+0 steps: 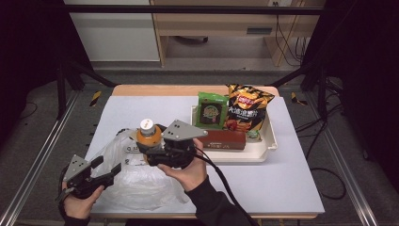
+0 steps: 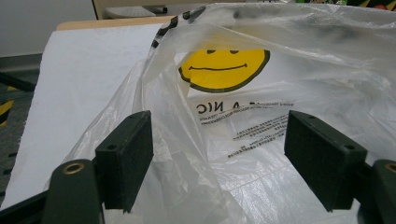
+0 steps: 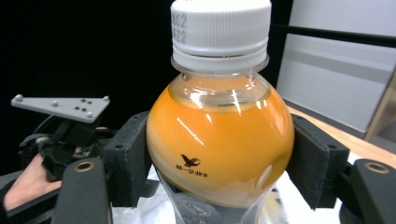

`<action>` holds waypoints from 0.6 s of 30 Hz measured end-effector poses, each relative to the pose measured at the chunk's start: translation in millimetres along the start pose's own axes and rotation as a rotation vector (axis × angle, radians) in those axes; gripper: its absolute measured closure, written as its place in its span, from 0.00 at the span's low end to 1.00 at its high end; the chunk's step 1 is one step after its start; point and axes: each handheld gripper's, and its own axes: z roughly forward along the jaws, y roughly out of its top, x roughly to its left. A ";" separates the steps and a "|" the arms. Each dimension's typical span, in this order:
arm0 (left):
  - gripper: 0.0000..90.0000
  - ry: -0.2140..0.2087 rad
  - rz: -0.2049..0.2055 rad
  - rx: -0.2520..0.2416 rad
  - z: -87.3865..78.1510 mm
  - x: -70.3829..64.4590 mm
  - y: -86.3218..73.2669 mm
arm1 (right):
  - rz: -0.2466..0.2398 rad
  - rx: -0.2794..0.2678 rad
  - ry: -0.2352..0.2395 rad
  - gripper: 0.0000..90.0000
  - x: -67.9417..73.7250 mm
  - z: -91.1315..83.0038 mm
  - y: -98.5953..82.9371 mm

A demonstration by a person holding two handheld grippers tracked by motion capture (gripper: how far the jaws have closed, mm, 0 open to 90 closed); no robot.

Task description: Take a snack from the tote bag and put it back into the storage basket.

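Note:
An orange-drink bottle point(image 1: 147, 133) with a white cap stands upright over the mouth of a clear plastic bag point(image 1: 136, 184). My right gripper point(image 1: 150, 149) is shut on it, with the jaws pressed against both sides of the bottle point(image 3: 219, 140) just below the neck. The bag point(image 2: 261, 140) carries a yellow smiley face and black print, and it lies crumpled on the white table cover. My left gripper point(image 1: 105, 169) rests at the bag's left edge. In the left gripper view this gripper point(image 2: 217, 158) is open, with a loose fold of bag film standing between the wide-apart jaws.
A white tray point(image 1: 263, 151) sits right of the bottle, holding a green snack packet point(image 1: 211, 110), an orange crisp bag point(image 1: 247, 110) and a brown box point(image 1: 225, 140). Bare table cover point(image 1: 282, 183) lies to the right front. Metal frame rails run along both table sides.

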 end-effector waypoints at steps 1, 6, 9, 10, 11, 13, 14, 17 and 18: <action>0.26 -0.001 0.001 0.000 -0.1 0.0 0.0 | 0.000 -0.001 -0.006 0.34 -2.5 -2.2 1.3; 0.26 -0.002 0.002 -0.007 -1.3 -1.0 0.8 | 0.002 0.001 -0.049 0.34 -17.3 -14.5 5.6; 0.26 -0.003 0.002 -0.010 -2.0 -1.2 1.2 | 0.003 0.003 -0.069 0.34 -24.7 -22.0 7.5; 0.26 -0.003 0.003 -0.011 -2.3 -1.2 1.4 | 0.003 0.003 -0.077 0.34 -27.2 -24.9 8.0; 0.26 -0.003 0.002 -0.013 -2.5 -1.4 1.5 | 0.003 0.003 -0.087 0.34 -29.8 -28.1 8.5; 0.26 -0.005 0.002 -0.017 -3.0 -1.8 1.8 | 0.002 0.001 -0.108 0.34 -35.2 -34.2 8.8; 0.26 -0.005 0.002 -0.018 -3.3 -2.1 2.0 | 0.001 0.002 -0.117 0.34 -38.1 -36.9 8.9; 0.26 -0.007 0.004 -0.022 -4.1 -3.2 2.7 | 0.000 0.015 -0.154 0.34 -46.7 -44.7 8.2; 0.26 -0.008 0.005 -0.023 -4.6 -3.5 3.0 | -0.002 0.016 -0.165 0.34 -49.6 -47.3 7.3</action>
